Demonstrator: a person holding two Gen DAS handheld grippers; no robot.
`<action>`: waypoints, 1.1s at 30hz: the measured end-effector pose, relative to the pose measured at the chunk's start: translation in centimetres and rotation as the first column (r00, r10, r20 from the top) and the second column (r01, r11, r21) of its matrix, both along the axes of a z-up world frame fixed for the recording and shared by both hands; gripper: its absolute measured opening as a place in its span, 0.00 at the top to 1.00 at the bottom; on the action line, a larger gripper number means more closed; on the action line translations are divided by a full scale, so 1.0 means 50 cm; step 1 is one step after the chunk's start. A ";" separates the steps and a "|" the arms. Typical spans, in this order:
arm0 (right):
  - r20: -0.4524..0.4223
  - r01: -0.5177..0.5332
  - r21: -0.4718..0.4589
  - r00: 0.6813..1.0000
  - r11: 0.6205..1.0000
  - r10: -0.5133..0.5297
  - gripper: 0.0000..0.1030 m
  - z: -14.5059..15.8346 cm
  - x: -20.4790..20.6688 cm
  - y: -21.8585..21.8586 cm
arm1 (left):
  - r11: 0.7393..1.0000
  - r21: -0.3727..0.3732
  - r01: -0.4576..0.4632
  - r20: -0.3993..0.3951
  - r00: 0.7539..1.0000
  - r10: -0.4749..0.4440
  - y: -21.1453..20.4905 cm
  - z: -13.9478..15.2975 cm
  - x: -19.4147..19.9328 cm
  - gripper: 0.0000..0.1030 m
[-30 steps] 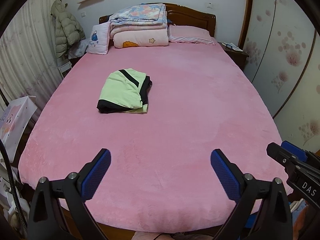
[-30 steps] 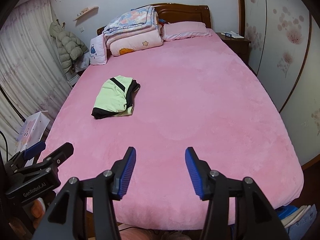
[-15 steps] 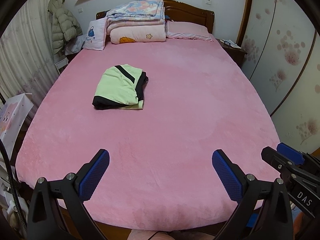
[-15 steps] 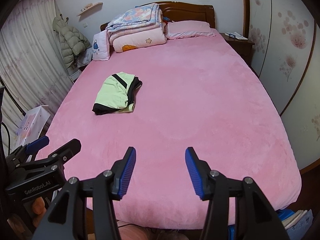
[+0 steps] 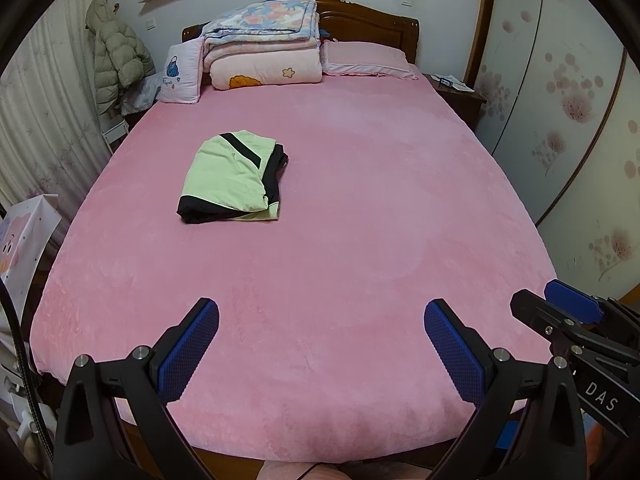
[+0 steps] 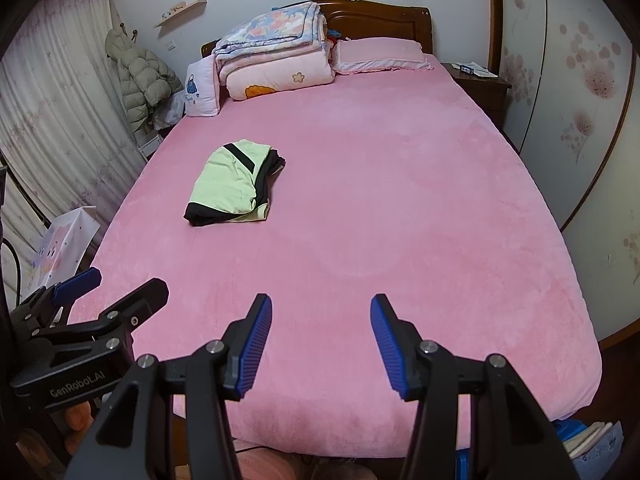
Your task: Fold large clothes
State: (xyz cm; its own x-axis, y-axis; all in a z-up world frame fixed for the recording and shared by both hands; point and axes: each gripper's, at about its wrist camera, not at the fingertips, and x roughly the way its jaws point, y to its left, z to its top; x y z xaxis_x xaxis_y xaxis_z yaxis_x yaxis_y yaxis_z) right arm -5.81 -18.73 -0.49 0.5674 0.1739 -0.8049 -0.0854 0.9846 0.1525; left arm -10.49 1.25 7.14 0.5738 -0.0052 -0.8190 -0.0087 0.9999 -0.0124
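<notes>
The folded green-and-black garment (image 5: 234, 178) lies well beyond both spread, empty grippers (left gripper (image 5: 320, 344), right gripper (image 6: 321, 344)) on the pink bed (image 5: 360, 208).

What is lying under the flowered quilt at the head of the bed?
Under the flowered quilt lies a folded pink blanket with a star and an orange patch. It rests on the pink bed cover. Whatever lies behind the stack is hidden.
</notes>
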 end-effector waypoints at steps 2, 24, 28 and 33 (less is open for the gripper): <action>-0.004 -0.001 0.000 1.000 1.000 0.001 0.50 -0.001 0.002 -0.002 | 1.000 0.000 0.005 -0.001 1.000 -0.005 -0.002 -0.001 0.002 0.01; -0.028 -0.013 -0.005 1.000 1.000 0.013 0.50 -0.014 0.016 -0.013 | 0.999 -0.009 0.044 -0.006 0.999 -0.044 -0.021 -0.005 0.002 0.01; -0.034 -0.014 -0.006 0.999 1.000 0.014 0.50 -0.017 0.018 -0.012 | 0.999 -0.009 0.041 -0.007 0.999 -0.041 -0.025 -0.005 0.003 0.01; -0.032 -0.017 -0.007 0.999 1.000 0.016 0.50 -0.018 0.018 -0.013 | 0.999 -0.009 0.038 -0.007 0.999 -0.038 -0.025 -0.006 0.003 0.01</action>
